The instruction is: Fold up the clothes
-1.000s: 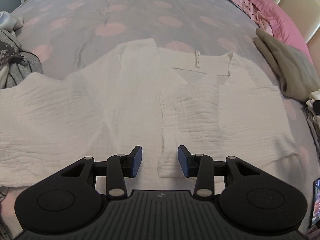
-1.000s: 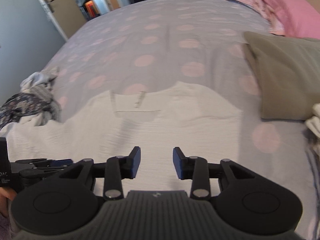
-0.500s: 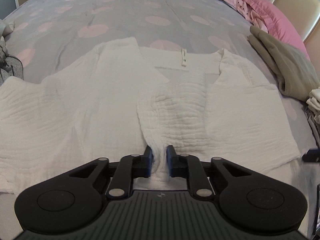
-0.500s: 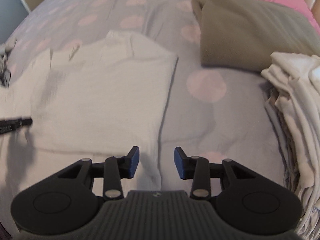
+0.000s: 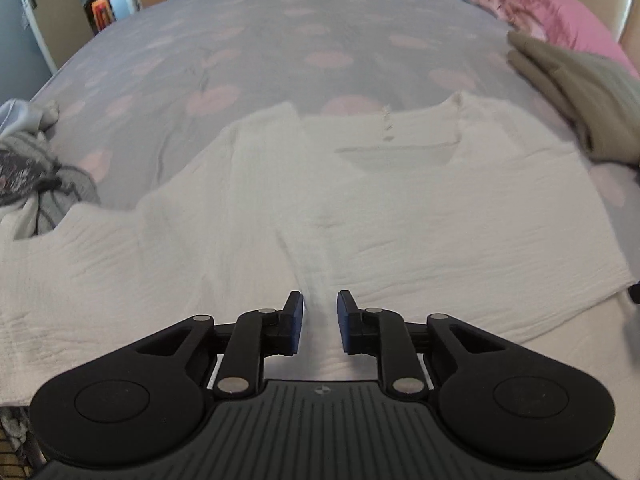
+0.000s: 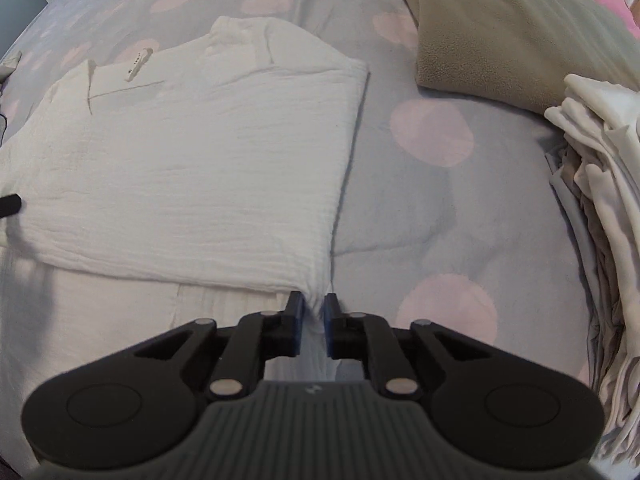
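A: Left gripper (image 5: 319, 322) first: how do its jaws stand?

B: Nearly together, with a raised ridge of the white shirt (image 5: 400, 216) running up between the blue pads. The jaws have just been opening a little, and a sliver of space shows on each side of the fabric, so I cannot tell whether the pads press on it.

A: And the right gripper (image 6: 314, 326)?

B: Its jaws have just been closing. They stand narrow, and the near right corner of the folded shirt (image 6: 192, 168) bunches between the fingertips, pinched there.

A: Where does the garment lie from each?

B: From the left gripper it spreads ahead and to both sides on the dotted bedspread (image 5: 280, 40), with the neckline and its label (image 5: 387, 126) straight ahead. One sleeve reaches out far to the left. From the right gripper the folded body lies ahead and to the left, its straight folded edge running away from the fingertips.

A: Anything else nearby?

B: An olive folded fleece (image 6: 500, 28) lies ahead and to the right of the right gripper, apart from the shirt. A stack of pale clothes (image 6: 600, 184) sits at its far right. From the left gripper, a crumpled patterned heap (image 5: 32, 176) lies far left, just beyond the sleeve, and a pink pillow (image 5: 552, 4) lies far ahead to the right.
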